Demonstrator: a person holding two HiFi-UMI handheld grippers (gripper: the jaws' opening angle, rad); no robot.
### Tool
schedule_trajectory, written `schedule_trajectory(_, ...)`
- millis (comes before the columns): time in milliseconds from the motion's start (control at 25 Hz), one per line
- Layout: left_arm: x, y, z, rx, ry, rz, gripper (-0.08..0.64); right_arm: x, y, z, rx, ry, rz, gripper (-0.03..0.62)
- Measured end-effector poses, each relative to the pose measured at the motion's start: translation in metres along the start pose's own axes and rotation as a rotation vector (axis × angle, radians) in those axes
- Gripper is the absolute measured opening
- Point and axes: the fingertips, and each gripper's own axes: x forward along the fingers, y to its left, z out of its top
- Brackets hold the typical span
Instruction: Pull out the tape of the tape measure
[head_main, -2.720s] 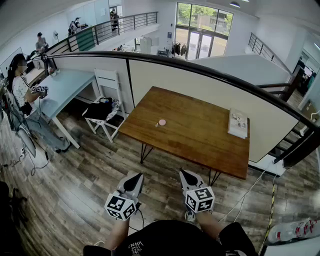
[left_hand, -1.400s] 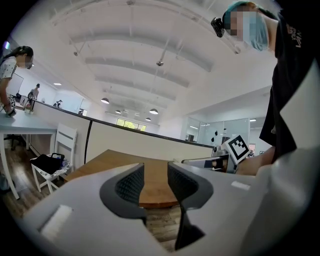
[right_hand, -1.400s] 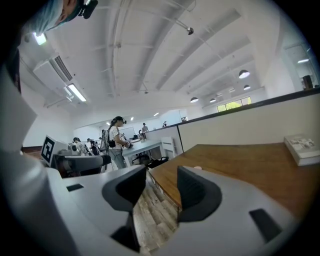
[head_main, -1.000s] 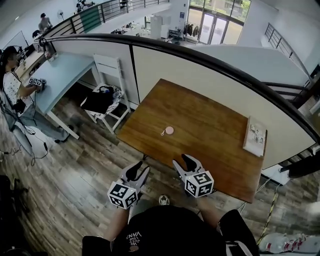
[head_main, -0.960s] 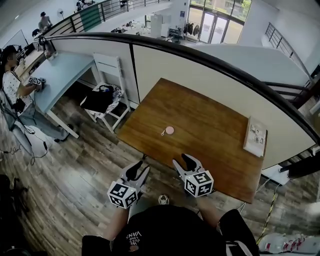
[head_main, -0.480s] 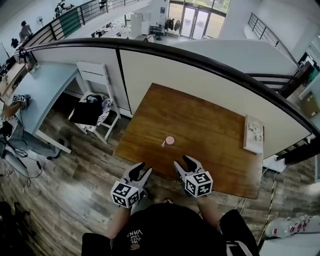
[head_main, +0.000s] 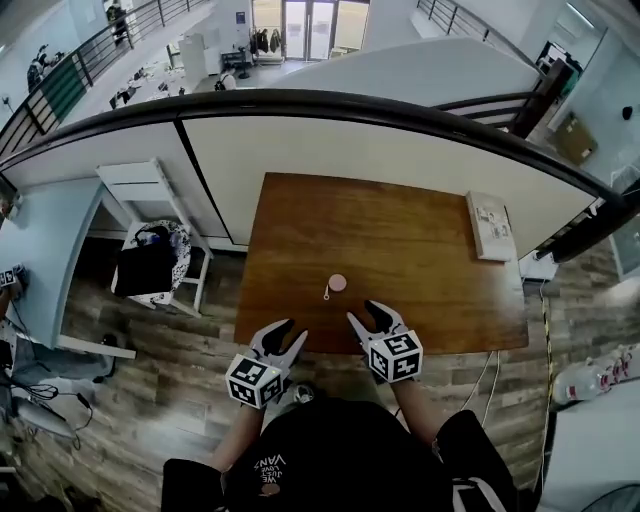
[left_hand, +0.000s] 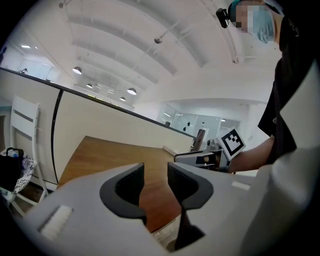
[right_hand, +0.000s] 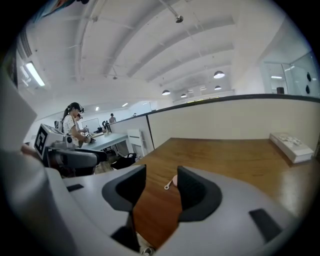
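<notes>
Two grippers: both are held by the near edge of the table (head_main: 420, 215), well apart from each other.
Left gripper (head_main: 286, 336): just off the table's near edge, over the floor. Its jaws are apart and nothing is between them.
Right gripper (head_main: 364, 314): over the table's near edge. Its jaws are apart too, with nothing in them.
Tape measure (head_main: 338, 283): small, round and pink. It lies on the table, a little past the right gripper, touching neither gripper. The tape is not pulled out.
Book (head_main: 489, 225): white, flat on the table's far right side.
Chair (head_main: 135, 185): white, left of the table, with a black bag (head_main: 146, 268) on it.
Rail (head_main: 330, 101): dark, on a pale wall behind the table.
</notes>
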Motion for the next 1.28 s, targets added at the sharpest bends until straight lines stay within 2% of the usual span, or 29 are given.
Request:
schedule_trajectory(240, 0.012, 0.018, -0.010, -0.004, 0.057, -0.066, 0.132, 0.020, -0.006, -0.006, -0.008, 0.038, -0.056, 0.166)
schedule_trajectory(520, 0.040, 0.035, -0.024, -0.032, 0.107, -0.067, 0.132, 0.055, -0.025, -0.025, -0.046, 0.134, -0.039, 0.170)
schedule_trajectory(840, 0.071, 0.053, -0.040, -0.097, 0.155, -0.011, 0.132, 0.094, -0.048, -0.050, -0.151, 0.272, 0.055, 0.200)
schedule_trajectory(1280, 0.097, 0.080, -0.060, -0.176, 0.190, 0.087, 0.146, 0.141, -0.060, -0.074, -0.274, 0.379, 0.195, 0.221)
